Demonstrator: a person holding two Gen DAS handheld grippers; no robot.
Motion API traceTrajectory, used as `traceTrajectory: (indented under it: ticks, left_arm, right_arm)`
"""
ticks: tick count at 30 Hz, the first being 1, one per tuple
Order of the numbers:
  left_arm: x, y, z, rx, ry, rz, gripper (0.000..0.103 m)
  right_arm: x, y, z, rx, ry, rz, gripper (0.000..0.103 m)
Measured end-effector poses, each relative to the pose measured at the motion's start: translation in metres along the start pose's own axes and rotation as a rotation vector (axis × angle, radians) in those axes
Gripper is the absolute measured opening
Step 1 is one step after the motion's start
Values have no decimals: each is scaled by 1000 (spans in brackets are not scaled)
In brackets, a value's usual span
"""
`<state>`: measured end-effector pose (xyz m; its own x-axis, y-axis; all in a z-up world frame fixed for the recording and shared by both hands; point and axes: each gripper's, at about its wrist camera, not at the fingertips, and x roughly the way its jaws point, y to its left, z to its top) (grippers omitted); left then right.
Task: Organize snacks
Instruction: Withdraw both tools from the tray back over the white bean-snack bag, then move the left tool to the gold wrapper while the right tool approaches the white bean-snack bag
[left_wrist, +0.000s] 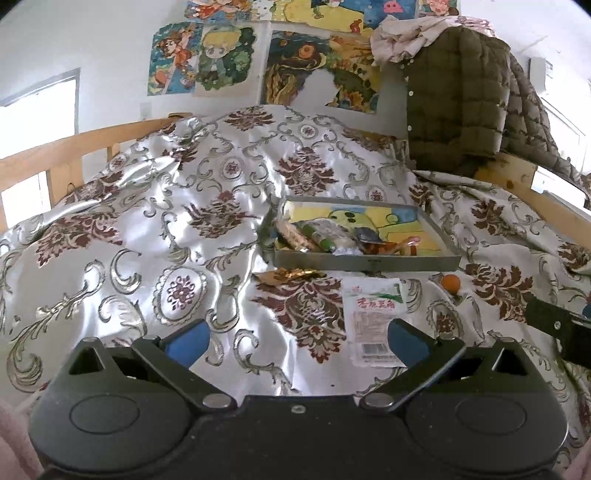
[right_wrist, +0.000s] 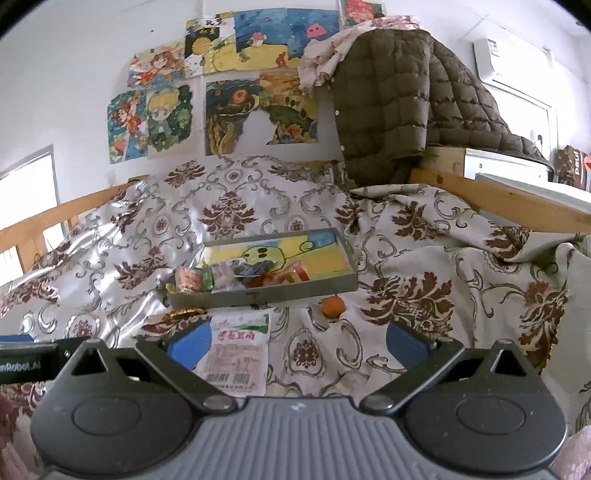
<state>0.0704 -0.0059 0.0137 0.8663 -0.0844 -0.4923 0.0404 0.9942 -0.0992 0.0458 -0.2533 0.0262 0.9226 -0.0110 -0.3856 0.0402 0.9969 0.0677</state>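
A grey metal tray (left_wrist: 364, 263) (right_wrist: 258, 295) with a cartoon picture inside lies on the patterned bedspread and holds several snack packets along its near side. In front of it lie a white snack packet (left_wrist: 373, 314) (right_wrist: 238, 354), a gold wrapper (left_wrist: 291, 275) (right_wrist: 183, 314) and a small orange ball-shaped snack (left_wrist: 450, 283) (right_wrist: 332, 307). My left gripper (left_wrist: 295, 343) is open, its right finger beside the white packet. My right gripper (right_wrist: 295, 341) is open too, with the white packet next to its left finger. Neither holds anything.
The silky bedspread (left_wrist: 184, 229) is rumpled into folds. A wooden bed rail (left_wrist: 48, 155) runs on the left and another (right_wrist: 498, 199) on the right. A quilted brown jacket (right_wrist: 399, 103) hangs at the back right. Posters cover the wall.
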Motion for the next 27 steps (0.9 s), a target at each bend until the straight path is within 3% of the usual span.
traceTrajectory:
  ticks: [7,20,27]
  left_arm:
    - [-5,4,-10,-43,59,16,102]
    - [-9,0,-14,-34,58,52,102]
    - [-6,1,-12,-31,65,78,102]
  right_arm:
    - [-11,5,-6,-29,13,7,103]
    - [-8,23,-12,-114,48,20,103]
    - [8,28,-14,-109,114,49,103]
